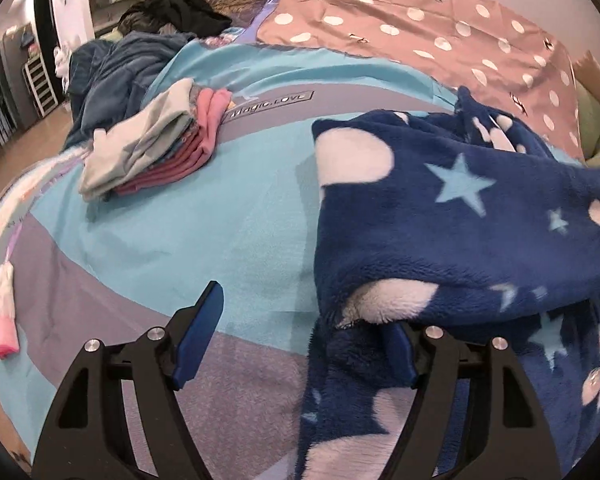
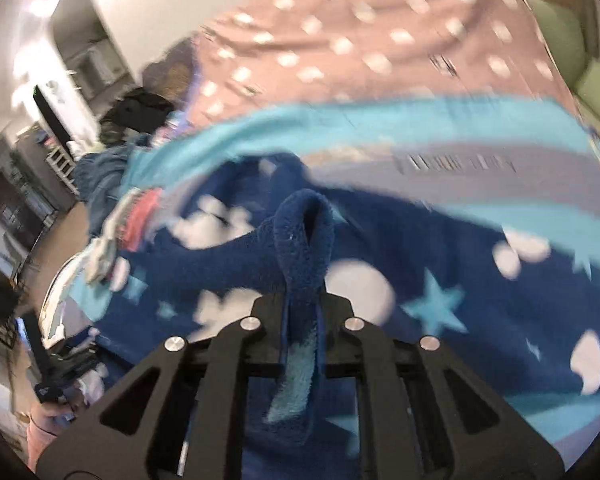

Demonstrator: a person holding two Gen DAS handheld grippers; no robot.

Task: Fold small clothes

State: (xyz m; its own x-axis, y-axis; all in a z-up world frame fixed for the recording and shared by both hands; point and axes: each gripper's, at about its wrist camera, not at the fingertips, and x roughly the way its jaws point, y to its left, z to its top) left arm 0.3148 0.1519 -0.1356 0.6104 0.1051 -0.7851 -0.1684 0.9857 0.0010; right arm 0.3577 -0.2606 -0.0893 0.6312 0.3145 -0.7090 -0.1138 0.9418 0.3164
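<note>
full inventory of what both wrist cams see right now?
fleece garment: 1, navy with white blobs and pale blue stars, draped over the bed's right side, one edge pinched by the right gripper
folded clothes stack: 1 pile, grey, pink and maroon, on the bed left of centre
sock: 1, white and pink, left edge of the bed
bedsheet: 1, turquoise with grey bands
spotted sheet: 1, pink with white dots, far side
dark clothes heap: blue and black, far left
left gripper: open, right finger under the fleece
right gripper: shut on a fleece fold
</note>
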